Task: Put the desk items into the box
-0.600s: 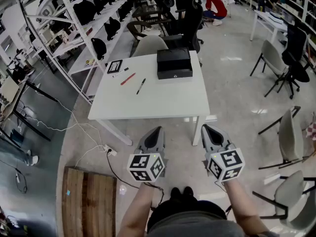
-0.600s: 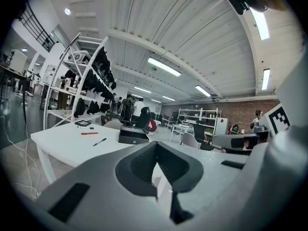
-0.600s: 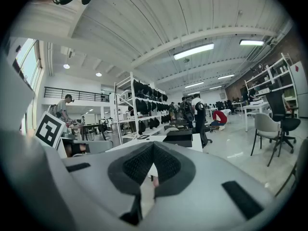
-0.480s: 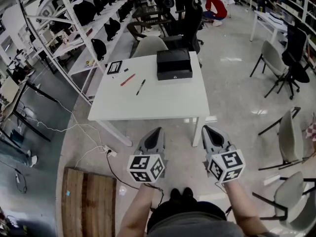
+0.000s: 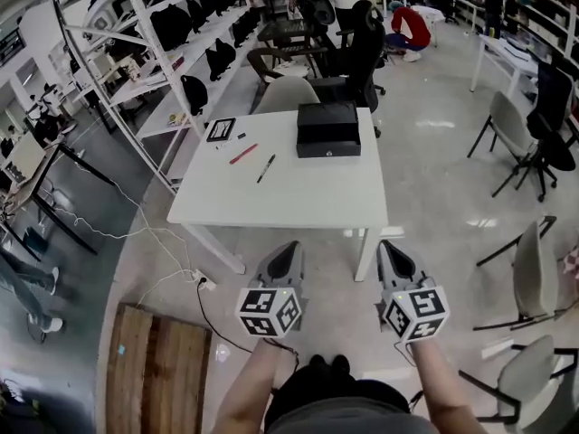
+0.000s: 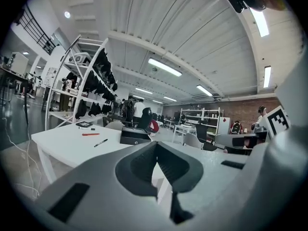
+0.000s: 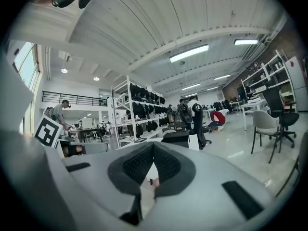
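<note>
- While the left gripper (image 5: 291,246) and right gripper (image 5: 384,245) hang over the floor just short of the table's (image 5: 298,202) near edge, both have their jaws pressed together with nothing between them.
- Black box (image 5: 328,129) stands at the far edge, right of middle, and looks closed.
- Red pen (image 5: 242,154) and black marker (image 5: 265,168) lie slanted left of the box, apart from each other and toward the far left corner.
- Black-framed card (image 5: 221,129) sits at the far left corner, with a small dark bit (image 5: 240,136) just beside it.
- Near half of the tabletop shows plain white up to the near edge.
- Shelf rack (image 5: 172,61) runs close along the left edge, and a cable (image 5: 158,238) trails on the floor by the near left leg.
- Pale chair (image 5: 285,93) is tucked at the far edge.
- Wide floor lies beyond the right edge, with grey chairs (image 5: 534,260) well apart from it.
</note>
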{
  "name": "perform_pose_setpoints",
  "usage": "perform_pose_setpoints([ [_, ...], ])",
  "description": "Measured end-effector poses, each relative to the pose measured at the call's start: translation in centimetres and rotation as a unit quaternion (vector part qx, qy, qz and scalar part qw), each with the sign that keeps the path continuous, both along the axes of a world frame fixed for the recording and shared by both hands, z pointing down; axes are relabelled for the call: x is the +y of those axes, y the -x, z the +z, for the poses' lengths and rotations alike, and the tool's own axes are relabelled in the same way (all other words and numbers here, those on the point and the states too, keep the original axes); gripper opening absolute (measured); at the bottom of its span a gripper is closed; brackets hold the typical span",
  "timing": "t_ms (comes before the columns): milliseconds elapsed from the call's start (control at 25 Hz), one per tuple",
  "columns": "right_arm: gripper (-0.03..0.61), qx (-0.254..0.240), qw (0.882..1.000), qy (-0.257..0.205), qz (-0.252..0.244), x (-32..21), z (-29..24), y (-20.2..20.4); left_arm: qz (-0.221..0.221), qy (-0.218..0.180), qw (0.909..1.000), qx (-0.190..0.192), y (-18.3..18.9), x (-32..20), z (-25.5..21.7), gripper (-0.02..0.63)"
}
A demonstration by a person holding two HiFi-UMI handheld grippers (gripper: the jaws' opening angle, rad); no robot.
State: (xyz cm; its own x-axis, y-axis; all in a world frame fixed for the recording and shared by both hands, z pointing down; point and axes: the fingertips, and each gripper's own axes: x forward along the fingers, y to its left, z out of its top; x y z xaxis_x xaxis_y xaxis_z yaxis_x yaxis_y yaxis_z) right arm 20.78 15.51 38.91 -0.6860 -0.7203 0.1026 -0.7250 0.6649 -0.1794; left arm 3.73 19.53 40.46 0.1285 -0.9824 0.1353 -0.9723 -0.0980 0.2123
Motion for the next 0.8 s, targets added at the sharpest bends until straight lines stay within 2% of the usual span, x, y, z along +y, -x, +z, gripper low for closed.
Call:
perform_pose_setpoints([
  [360,0.005,0.012,1.000,-0.004,-0.009,-1.0,0.6,0.8,-0.026,0.005,0.9996,-0.002,1.8,-0.8,0.6,0.005],
  [720,0.005,0.009,1.000,0.010,-0.006,-6.1,1.4,3.7,-0.037,0.015,0.9992,0.004,6.1,-6.2,2.1,0.006],
  [800,0.005,0.012,1.000,0.014,-0.006,-7.5,1.7,4.7,-0.041,0.017,0.9990,0.004,7.5,-7.6,2.5,0.023],
])
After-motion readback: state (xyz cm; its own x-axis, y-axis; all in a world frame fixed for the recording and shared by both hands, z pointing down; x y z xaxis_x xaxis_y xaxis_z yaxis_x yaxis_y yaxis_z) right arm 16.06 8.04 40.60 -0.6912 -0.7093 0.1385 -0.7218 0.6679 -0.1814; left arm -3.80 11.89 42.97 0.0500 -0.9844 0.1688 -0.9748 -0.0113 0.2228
